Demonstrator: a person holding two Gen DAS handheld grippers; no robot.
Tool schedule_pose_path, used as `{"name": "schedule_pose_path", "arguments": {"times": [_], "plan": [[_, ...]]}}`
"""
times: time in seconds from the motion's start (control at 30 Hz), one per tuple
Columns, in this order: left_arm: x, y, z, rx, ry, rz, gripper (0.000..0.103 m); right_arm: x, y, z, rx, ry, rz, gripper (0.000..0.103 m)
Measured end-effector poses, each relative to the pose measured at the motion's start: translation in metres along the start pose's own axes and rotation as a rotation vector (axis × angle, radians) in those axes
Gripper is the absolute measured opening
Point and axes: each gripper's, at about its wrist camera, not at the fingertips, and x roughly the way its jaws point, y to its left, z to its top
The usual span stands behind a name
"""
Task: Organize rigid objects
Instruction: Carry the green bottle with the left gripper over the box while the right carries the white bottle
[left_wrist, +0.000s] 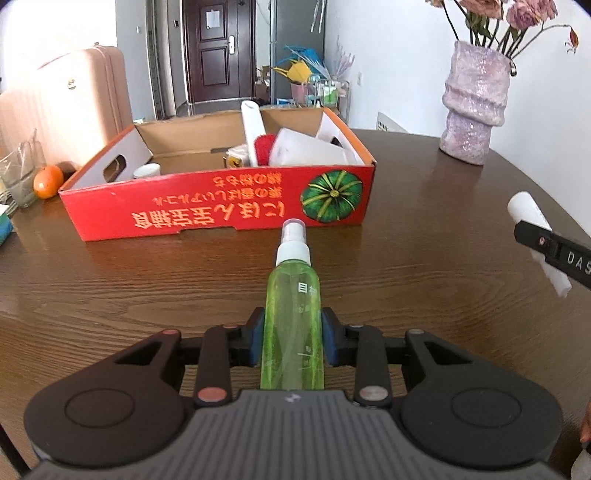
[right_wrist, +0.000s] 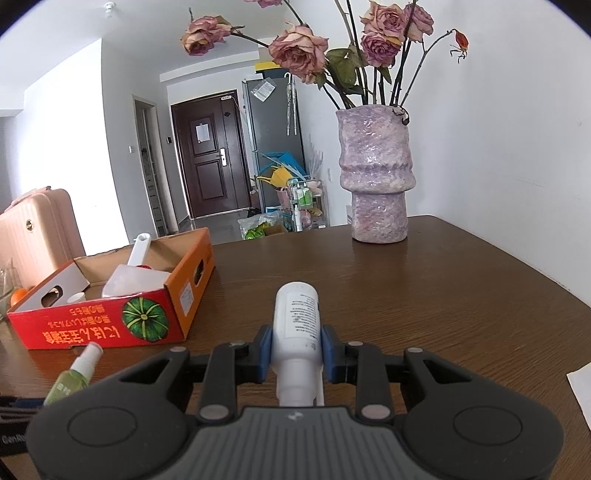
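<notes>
Left gripper (left_wrist: 293, 341) clamped on green spray bottle (left_wrist: 293, 314), just before red box (left_wrist: 221, 206). Right gripper (right_wrist: 297, 350) clamped on white bottle (right_wrist: 296, 325), right of box, above table (right_wrist: 443, 295).

Glossy wood-grain table (left_wrist: 424, 258), cardboard box (left_wrist: 221, 206)

On the brown wooden tabletop (left_wrist: 424, 221), the red cardboard box (left_wrist: 221, 206) lies ahead of the green spray bottle (left_wrist: 293, 314). The purple textured vase (left_wrist: 474, 107) stands right of it; an orange fruit (left_wrist: 48, 181), perhaps touching, sits left.
</notes>
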Motion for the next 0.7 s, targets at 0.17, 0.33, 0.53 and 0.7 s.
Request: {"name": "schedule_pose_path", "arguments": {"times": [0.17, 0.33, 0.53, 0.7], "plan": [[-0.011, 0.015, 0.000, -0.023, -0.026, 0.009, 0.032, -0.006, 0.012, -0.004, -0.007, -0.006, 0.012, 0.027], [-0.025, 0.032, 0.000, -0.047, -0.062, 0.012, 0.032, -0.016, 0.028, -0.009, -0.004, -0.021, 0.040, 0.027], [-0.041, 0.049, -0.001, -0.060, -0.102, 0.024, 0.032, -0.026, 0.059, -0.016, -0.017, -0.030, 0.093, 0.027], [-0.053, 0.062, -0.001, -0.062, -0.138, 0.027, 0.032, -0.033, 0.088, -0.022, -0.023, -0.027, 0.140, 0.027]]}}
